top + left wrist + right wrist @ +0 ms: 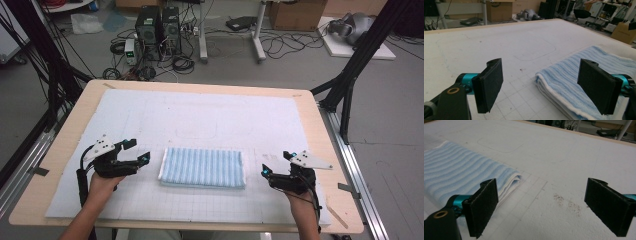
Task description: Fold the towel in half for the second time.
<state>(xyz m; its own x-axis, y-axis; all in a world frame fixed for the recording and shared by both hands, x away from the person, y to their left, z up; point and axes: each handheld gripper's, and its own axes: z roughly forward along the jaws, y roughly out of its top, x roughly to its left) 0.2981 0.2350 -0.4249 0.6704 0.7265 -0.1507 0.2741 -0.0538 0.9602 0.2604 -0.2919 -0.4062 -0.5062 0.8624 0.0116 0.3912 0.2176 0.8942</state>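
Observation:
A folded towel (202, 167) with blue and white stripes lies flat near the front middle of the white mat (200, 120). My left gripper (140, 151) is open just off the towel's left end, with nothing between its jaws. In the left gripper view the towel (584, 72) lies ahead to the right, its corner reaching between the jaws of the left gripper (544, 87). My right gripper (276, 163) is open just off the towel's right end. From the right gripper view the towel (461, 172) sits to the left, beside the left jaw of the right gripper (546, 207).
The mat covers a wooden table (60, 145) with black frame posts (355, 60) at both sides. Beyond the far edge, computer towers (157, 30), cables and boxes stand on the floor. Dark specks (569, 203) mark the mat near the right gripper.

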